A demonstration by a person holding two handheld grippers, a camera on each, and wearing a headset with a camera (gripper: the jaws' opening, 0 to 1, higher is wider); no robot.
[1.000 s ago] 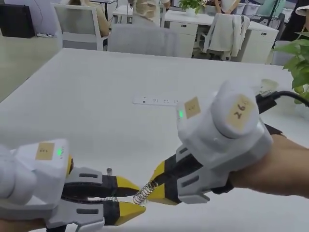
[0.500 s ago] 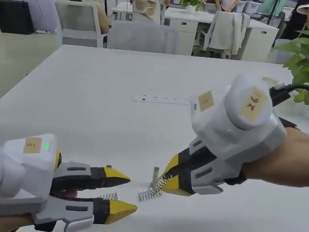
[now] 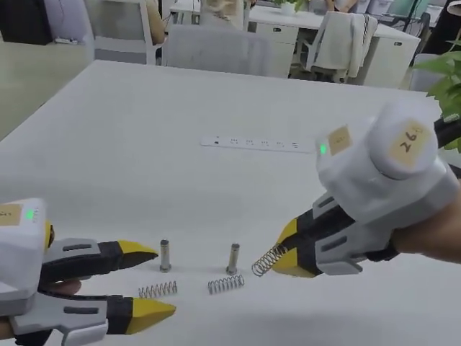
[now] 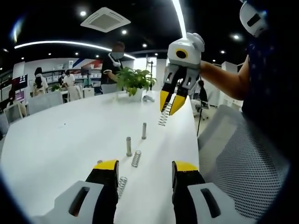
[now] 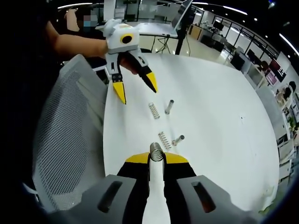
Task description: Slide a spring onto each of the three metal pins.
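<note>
Two short metal pins [image 3: 165,254] [image 3: 233,257] stand upright on the white table [image 3: 216,94], both bare. Two loose springs [image 3: 158,290] [image 3: 225,283] lie flat just in front of them. My right gripper [image 3: 284,254] is shut on a third spring [image 3: 266,261], held in the air right of the pins; that spring [image 5: 157,151] pokes out endwise between its closed jaws. My left gripper [image 3: 148,281] is open and empty, low at the left, its jaws on either side of the left spring [image 4: 122,185]. From it I see the right gripper [image 4: 170,100] above the pins [image 4: 128,146].
A white power strip [image 3: 248,144] lies further back on the table. A green plant [image 3: 448,79] stands at the right edge. Grey chairs [image 3: 216,54] and desks are behind the table. A mesh chair [image 5: 65,135] is close to the near edge.
The two grippers have drawn apart. My right gripper carried its spring up and to the right, away from the pin. My left gripper pulled back to the left and stays open.
</note>
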